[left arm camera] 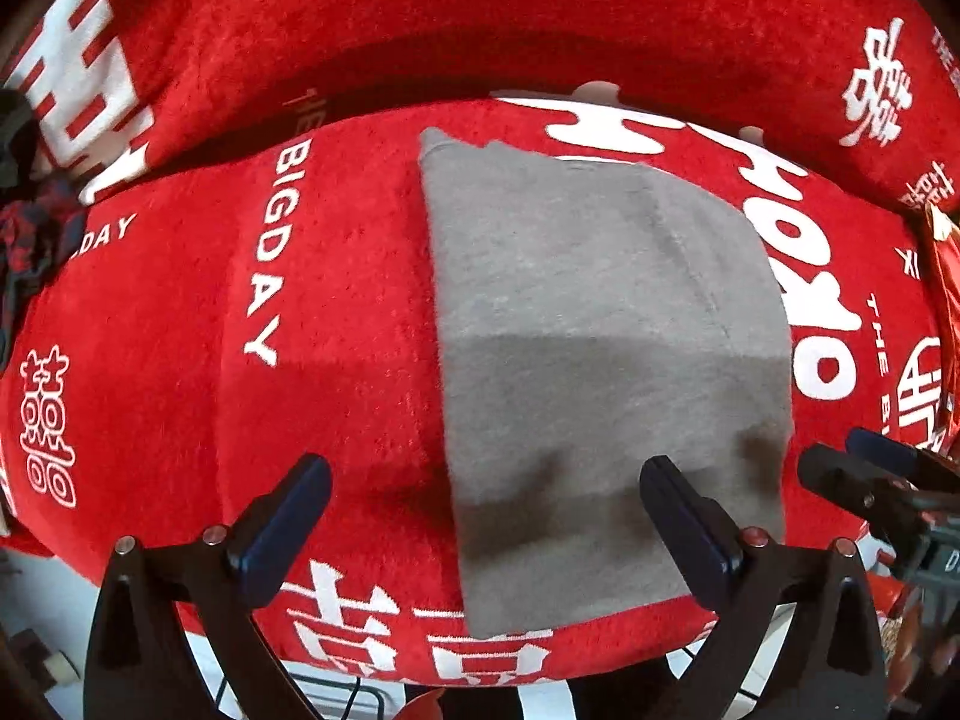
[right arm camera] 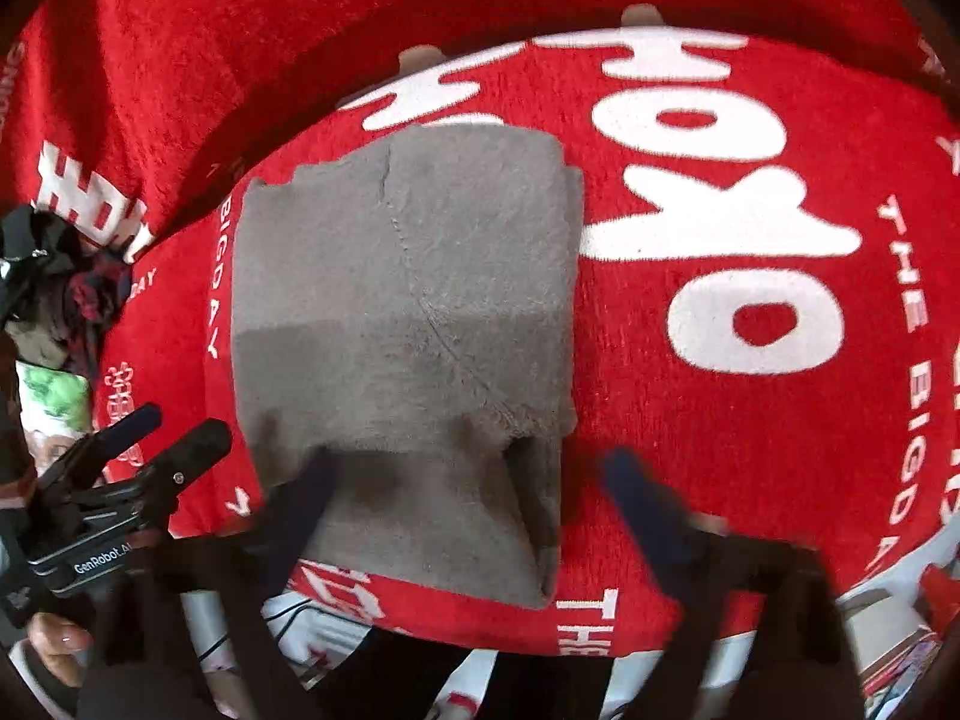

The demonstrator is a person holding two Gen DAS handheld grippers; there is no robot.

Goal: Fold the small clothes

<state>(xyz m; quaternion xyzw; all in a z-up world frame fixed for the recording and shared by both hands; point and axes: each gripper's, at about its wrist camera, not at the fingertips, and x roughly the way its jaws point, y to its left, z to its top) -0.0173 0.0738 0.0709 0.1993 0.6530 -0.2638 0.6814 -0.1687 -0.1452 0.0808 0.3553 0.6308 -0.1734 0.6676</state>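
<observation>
A grey garment [left arm camera: 606, 360] lies folded into a long rectangle on the red blanket [left arm camera: 336, 312]. It also shows in the right wrist view [right arm camera: 408, 324], with a loose flap near its front right corner. My left gripper [left arm camera: 486, 516] is open and empty, hovering over the garment's near left part. My right gripper [right arm camera: 468, 492] is open and empty above the garment's near edge; its fingers [right arm camera: 648, 504] are motion-blurred. The right gripper shows at the right of the left wrist view [left arm camera: 864, 474]; the left gripper shows at the left of the right wrist view [right arm camera: 162, 432].
The red blanket with white lettering covers a cushion and a raised back [left arm camera: 480, 18]. A dark pile of clothes [right arm camera: 66, 288] lies at the far left. The cushion's front edge [right arm camera: 540, 618] drops to clutter below.
</observation>
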